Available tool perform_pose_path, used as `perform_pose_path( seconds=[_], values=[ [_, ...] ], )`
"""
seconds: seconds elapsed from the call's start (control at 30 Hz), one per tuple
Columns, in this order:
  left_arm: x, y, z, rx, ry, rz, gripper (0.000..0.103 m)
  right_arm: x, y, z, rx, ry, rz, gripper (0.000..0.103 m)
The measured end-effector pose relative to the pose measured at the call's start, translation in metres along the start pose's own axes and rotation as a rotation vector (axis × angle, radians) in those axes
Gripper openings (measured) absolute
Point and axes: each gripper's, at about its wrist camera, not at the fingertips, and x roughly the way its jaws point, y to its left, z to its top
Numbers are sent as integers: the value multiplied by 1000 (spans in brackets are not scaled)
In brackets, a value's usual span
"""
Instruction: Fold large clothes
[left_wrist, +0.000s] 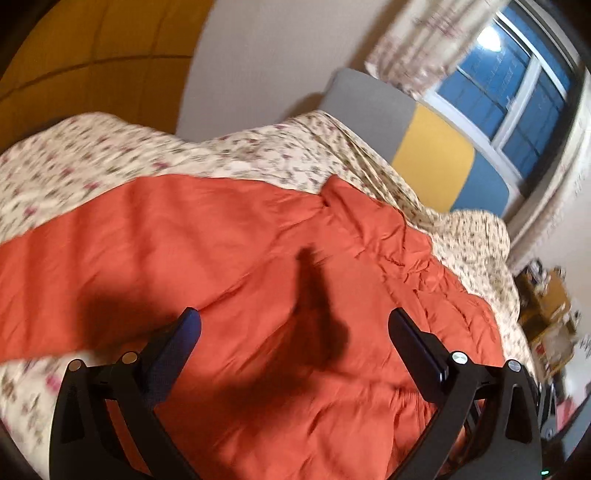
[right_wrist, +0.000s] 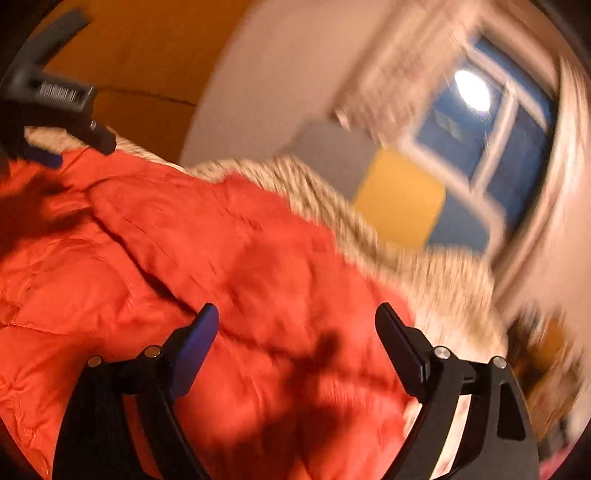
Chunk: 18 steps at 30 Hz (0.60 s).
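Note:
A large orange-red quilted garment (left_wrist: 229, 258) lies spread on a bed with a floral cover (left_wrist: 110, 155). My left gripper (left_wrist: 293, 317) is open and empty, held above the garment's middle. My right gripper (right_wrist: 297, 312) is also open and empty, above the same garment (right_wrist: 184, 236) nearer its right side. The right wrist view is blurred by motion. The left gripper (right_wrist: 79, 149) also shows at the far left of the right wrist view, over the garment's far edge.
A headboard with grey, yellow (left_wrist: 432, 147) and blue panels stands behind the bed. A window (left_wrist: 509, 85) with floral curtains is at the upper right. Cluttered boxes (left_wrist: 550, 310) sit beside the bed at the right. An orange wall panel (left_wrist: 92, 48) is at the upper left.

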Motion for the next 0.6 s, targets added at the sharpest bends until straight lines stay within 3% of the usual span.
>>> perform_pose_path(
  seconds=[0.07,0.13,0.2,0.23,0.3,0.33,0.4,0.43,0.53,0.6],
  values=[
    [27,-14,1,64,40,40,100,6,-24,-7,136,79,-5,85],
    [55,-19,-6,107,98,84,100,0,-38,-12,224,88,-13,85],
    [69,-17,-12,100,114,79,93,-4,-57,-17,322,107,-19,85],
    [72,-17,-14,104,101,75,86,-4,-66,-21,364,122,-8,85],
    [70,-17,-13,113,80,42,62,1,-81,-27,445,153,7,85],
    [69,-20,-11,118,77,26,43,4,-88,-28,475,171,23,85],
    [66,-20,-5,120,67,-19,22,3,-99,-32,526,187,66,83],
    [65,-19,-2,114,55,-30,18,1,-105,-30,551,182,81,82],
    [61,-8,3,79,2,-28,17,-11,-120,-23,613,154,72,82],
    [69,4,4,39,0,-27,14,-13,-133,-19,658,153,44,76]
  ],
)
